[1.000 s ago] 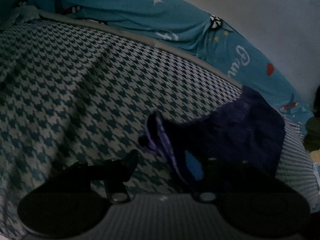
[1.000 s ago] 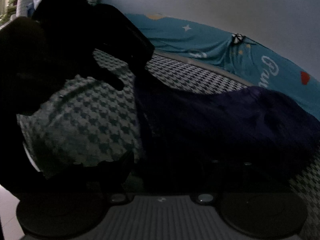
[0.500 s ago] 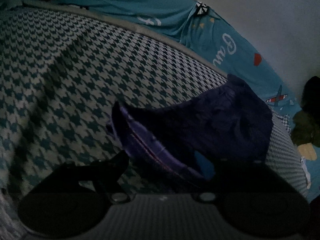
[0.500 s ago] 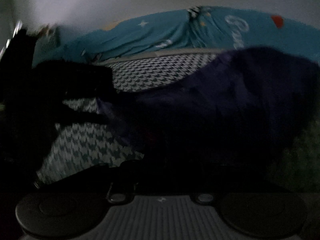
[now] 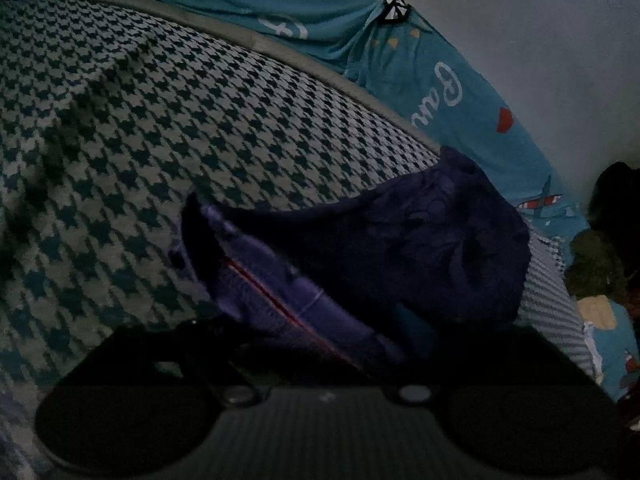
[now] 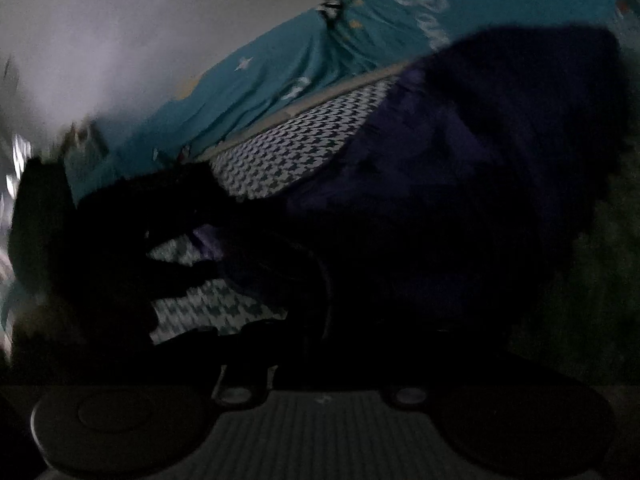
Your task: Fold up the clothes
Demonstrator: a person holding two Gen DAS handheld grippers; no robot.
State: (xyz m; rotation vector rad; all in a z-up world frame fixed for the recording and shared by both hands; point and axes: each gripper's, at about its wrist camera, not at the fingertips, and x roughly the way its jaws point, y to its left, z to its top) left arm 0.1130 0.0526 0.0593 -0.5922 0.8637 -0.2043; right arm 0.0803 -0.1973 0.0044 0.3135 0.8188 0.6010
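A dark purple garment (image 5: 400, 240) lies crumpled on the houndstooth blanket (image 5: 160, 120). Its lighter hem with a red line runs down between the fingers of my left gripper (image 5: 320, 332), whose jaws are opening; the pads stand apart from the cloth. In the right wrist view the garment (image 6: 460, 200) fills the right half. My right gripper (image 6: 328, 328) is shut on a fold of it, though the dark hides the pads. The left gripper (image 6: 188, 252) shows there as a black shape at the left, with its fingers spread around the garment's edge.
A teal printed sheet (image 5: 460, 80) runs along the blanket's far edge, below a pale wall (image 5: 540, 20). A striped cloth (image 5: 548, 300) and an olive and dark heap (image 5: 592, 268) lie to the right. The room is very dim.
My left jaws have spread and the garment's hem has slid further in between them. My right gripper has rolled, moved along the garment and closed on it.
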